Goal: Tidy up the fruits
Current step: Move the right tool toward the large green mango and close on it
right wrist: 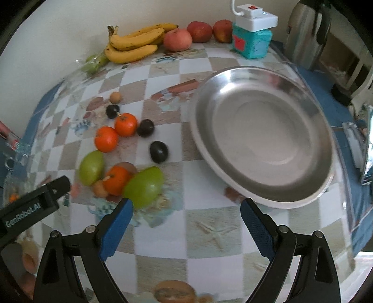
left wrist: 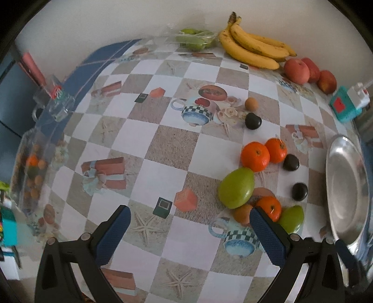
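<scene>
1. The table [left wrist: 163, 144] is covered with a checked cloth [right wrist: 209, 233] of white and sandy squares, printed with starfish, teacups and gift boxes; a blue border is seen along its far left edge.
2. A plain pale wall [left wrist: 116, 21] is seen behind the table.
3. The left gripper [left wrist: 190, 235] is held above the near part of the cloth with its blue-padded fingers spread wide and nothing between them.
4. The right gripper [right wrist: 186, 223] is likewise held wide apart and unloaded, between the loose fruit and the metal dish [right wrist: 263, 144].
5. The dish, round and shallow, is set on the right side of the table; nothing is seen inside it.
6. A cluster of loose fruit lies left of the dish: three oranges [left wrist: 255, 156], two green fruits [left wrist: 236, 188], three dark plums [right wrist: 158, 151] and a small brown fruit [left wrist: 251, 103] farther back. A second small brown fruit is touched by the nearest orange.
7. Against the wall are ranged a bunch of bananas [left wrist: 251, 46], three red apples [right wrist: 177, 40] and a clear bag of green fruit [left wrist: 194, 39].
8. A teal box [right wrist: 253, 44] with a white switch block on top is placed at the right end of that row; a steel flask [right wrist: 307, 30] is seen beyond it.
9. A glass mug [left wrist: 56, 105] stands at the left edge of the table.
</scene>
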